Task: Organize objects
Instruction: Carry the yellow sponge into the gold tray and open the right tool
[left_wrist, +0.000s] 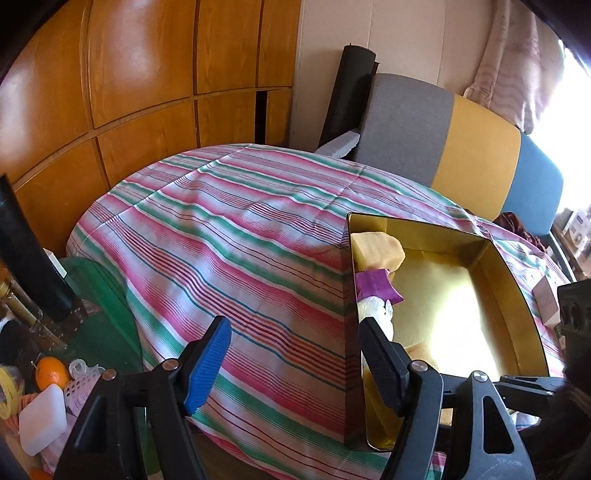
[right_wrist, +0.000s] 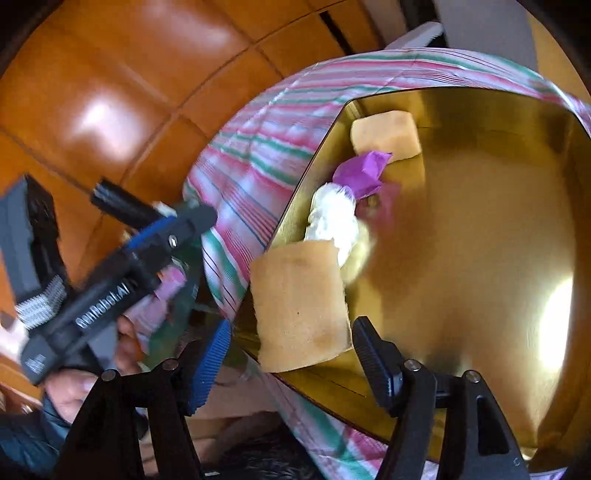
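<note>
Striped pink-and-green bedspread (left_wrist: 236, 236) carries your gold rectangular tin tray (right_wrist: 480, 110), holding two tan sponge blocks (right_wrist: 301, 302), one purple wrapper (right_wrist: 364, 171) and one white crumpled bag (right_wrist: 334, 218). Both your left gripper (left_wrist: 295, 363) and right gripper (right_wrist: 291, 362) have spread, empty jaws.

the gold box (right_wrist: 480, 236) looks like polished metal, its inside glossy and mirror-bright, while the two yellow sponges (right_wrist: 301, 306) in it are matt and porous beside a crinkled purple wrapper (right_wrist: 360, 173). the striped bedcover (left_wrist: 229, 236) is soft woven cloth, faintly creased. the wardrobe doors (left_wrist: 140, 66) are varnished wood with a shine, and the gripper pads (left_wrist: 207, 369) are ribbed blue rubbery plastic.
</note>
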